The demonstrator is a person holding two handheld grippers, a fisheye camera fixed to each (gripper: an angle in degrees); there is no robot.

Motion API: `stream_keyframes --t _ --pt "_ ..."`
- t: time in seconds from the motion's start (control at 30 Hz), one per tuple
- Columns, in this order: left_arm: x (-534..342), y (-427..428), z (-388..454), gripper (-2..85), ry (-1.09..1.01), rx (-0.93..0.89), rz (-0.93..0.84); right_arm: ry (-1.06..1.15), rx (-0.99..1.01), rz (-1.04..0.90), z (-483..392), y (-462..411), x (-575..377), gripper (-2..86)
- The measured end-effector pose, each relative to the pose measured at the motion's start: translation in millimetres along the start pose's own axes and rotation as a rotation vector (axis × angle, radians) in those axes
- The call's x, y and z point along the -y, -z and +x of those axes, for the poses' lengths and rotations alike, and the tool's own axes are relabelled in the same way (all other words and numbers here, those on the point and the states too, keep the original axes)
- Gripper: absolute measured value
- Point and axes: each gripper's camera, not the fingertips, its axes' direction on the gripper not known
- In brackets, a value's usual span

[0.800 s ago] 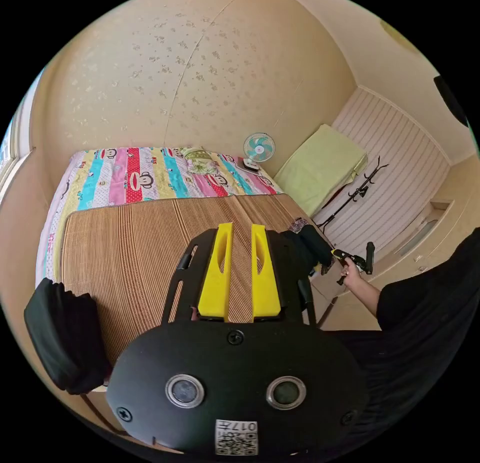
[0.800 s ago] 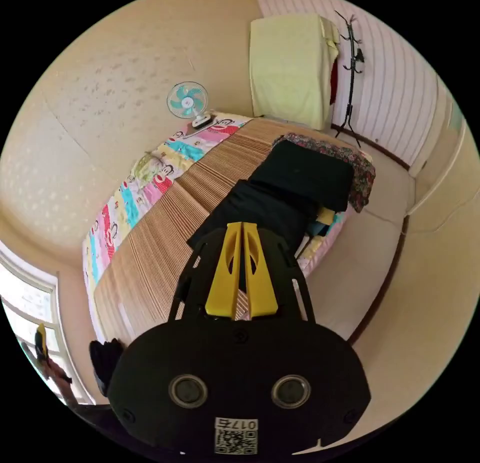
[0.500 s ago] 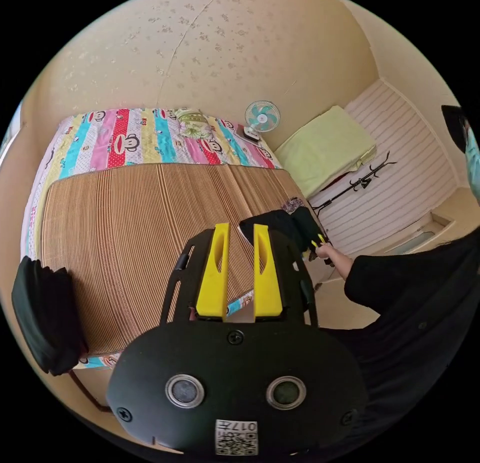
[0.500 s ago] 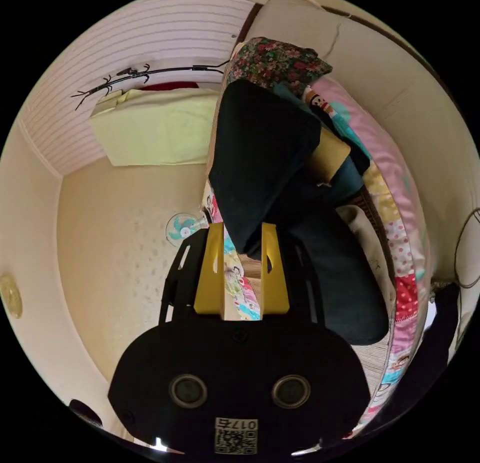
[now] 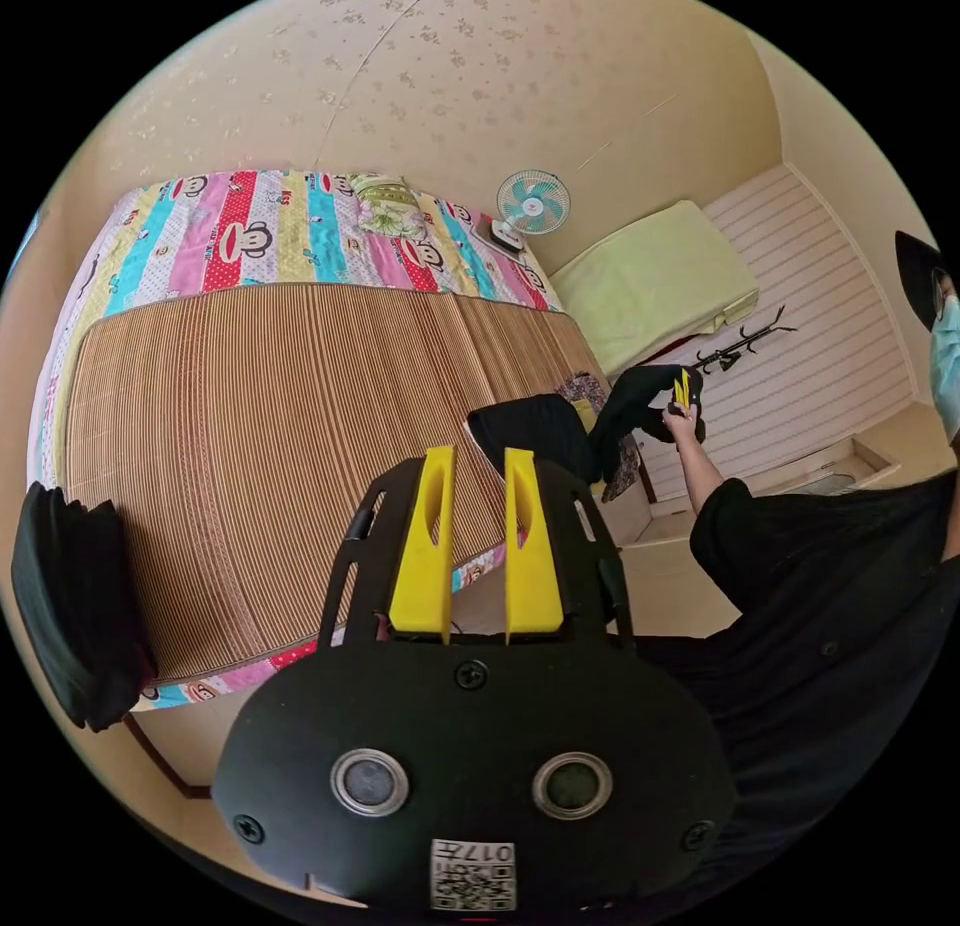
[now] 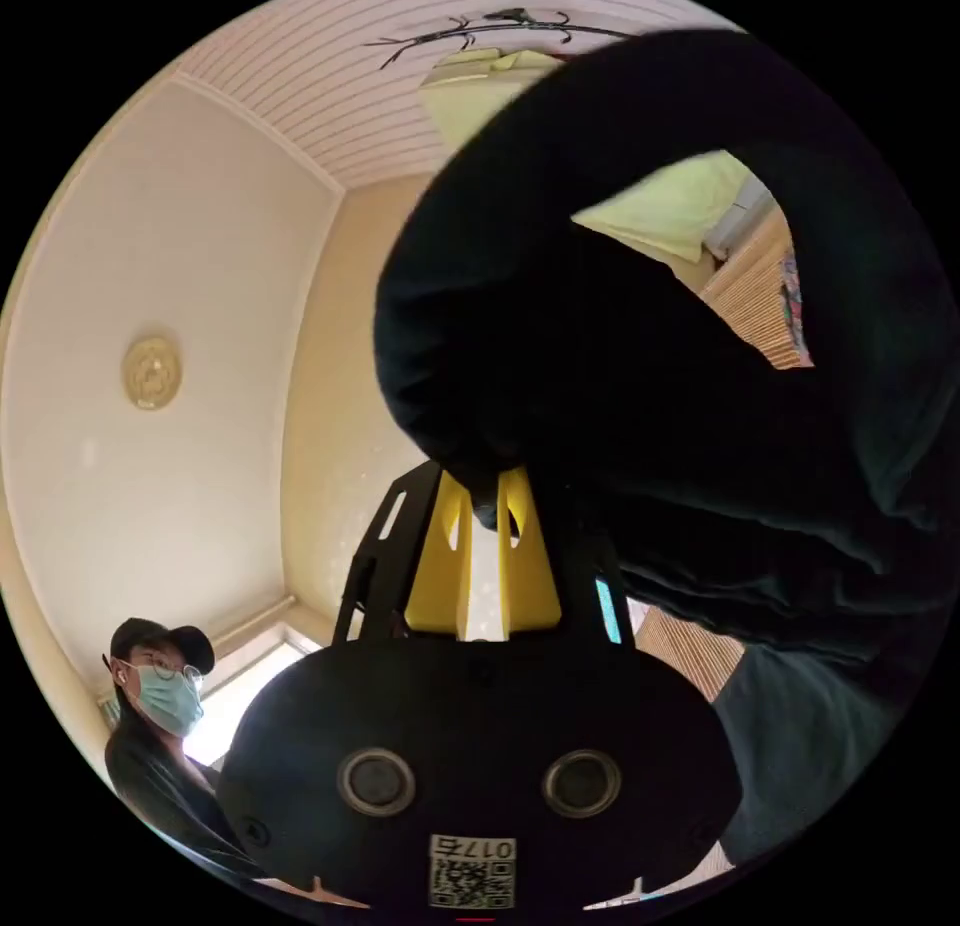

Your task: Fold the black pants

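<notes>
The black pants lie bunched at the bed's right edge, one end pulled up into the air. My right gripper holds that raised end, a hand behind it. In the right gripper view the pants hang dark and close, and my right gripper is shut on a fold of the fabric. My left gripper hovers over the near edge of the bamboo mat, its yellow jaws open with nothing between them, short of the pants.
A striped cartoon sheet shows beyond the mat, with a small fan at its far corner. A black bundle sits at the bed's left end. A green-covered block and coat rack stand by the wall. A person stands behind.
My right gripper opened over the pants, then shut on them and lifted one end off the bed. The left gripper stayed open; its view shifted slightly.
</notes>
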Motion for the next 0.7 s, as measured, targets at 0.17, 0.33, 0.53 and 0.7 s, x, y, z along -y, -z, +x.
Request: stream_keyframes --t 0.17,0.33,0.53,0.7 --pt "-11.8 26.5 -20.3 7.9 0.040 -0.082 0.087 0.321 0.018 -0.491 -126.3 -93.9 -92.7 3.1" --pt "-27.2 50.1 -44.6 7.8 0.071 -0.117 0.122 0.323 0.030 -0.782 -130.6 -125.8 -252.2 2.6" --pt "-53.7 62.8 -83.8 7.7 0.162 -0.103 0.126 0.147 -0.450 -1.317 6.4 -163.5 -512.0 3.9" --pt "-65.9 57.8 -98.1 7.7 0.222 -0.117 0.060 -0.001 -0.839 -1.751 116.3 -157.7 -667.6 5.9"
